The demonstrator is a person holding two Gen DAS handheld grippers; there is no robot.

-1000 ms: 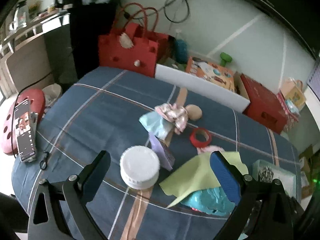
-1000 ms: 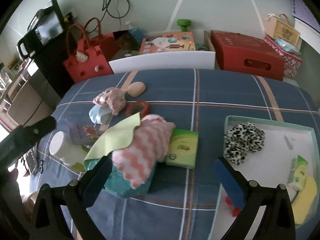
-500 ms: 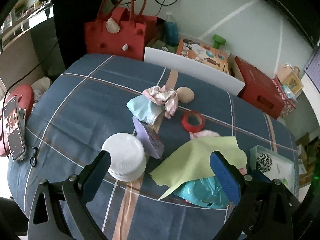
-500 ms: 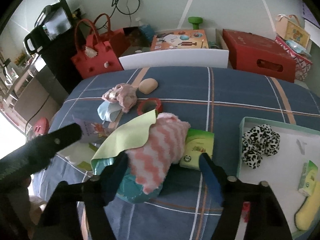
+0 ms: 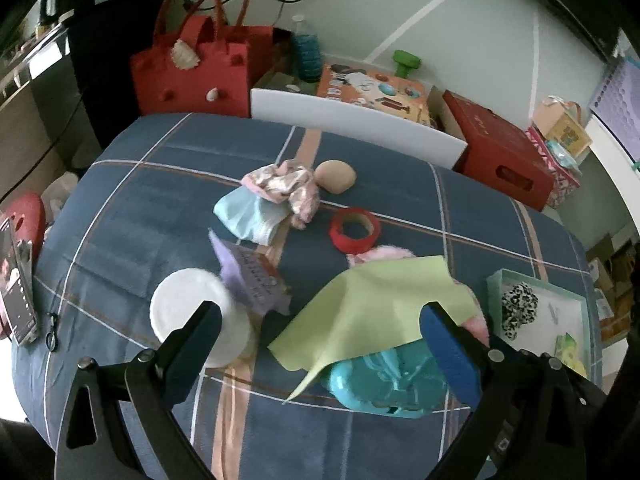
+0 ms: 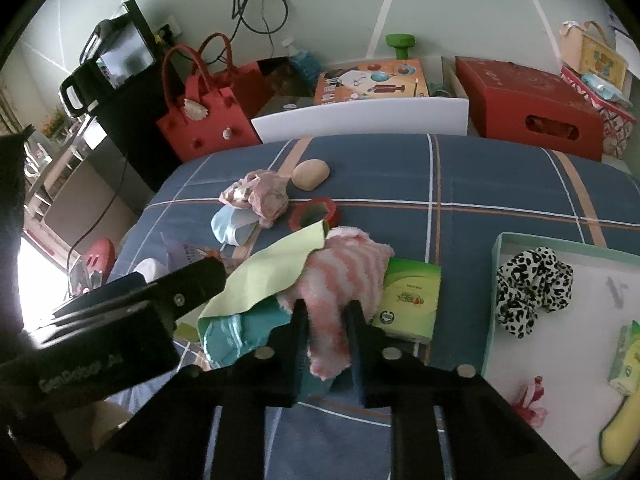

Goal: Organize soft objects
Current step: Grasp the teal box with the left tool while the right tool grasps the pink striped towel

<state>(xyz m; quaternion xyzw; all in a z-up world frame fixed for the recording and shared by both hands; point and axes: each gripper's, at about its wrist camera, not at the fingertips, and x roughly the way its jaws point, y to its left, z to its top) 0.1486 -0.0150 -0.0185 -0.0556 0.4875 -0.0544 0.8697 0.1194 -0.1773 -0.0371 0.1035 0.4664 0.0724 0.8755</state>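
Fluffy pink-and-white zigzag cloth (image 6: 340, 280) pinched between right claw's (image 6: 326, 320) jaws (just closing), draped over teal plush (image 6: 240, 330), yellow-green sheet (image 6: 272, 276) left of claw.

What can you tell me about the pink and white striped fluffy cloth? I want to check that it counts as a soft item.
The pink and white striped cloth looks like fuzzy fleece with wavy bands, crumpled in a heap on the blue plaid cover. The right gripper, whose jaws have just been closing, pinches its near end. A yellow-green cloth overlaps its left side, a teal item lies under that edge, and a green packet lies against its right side.
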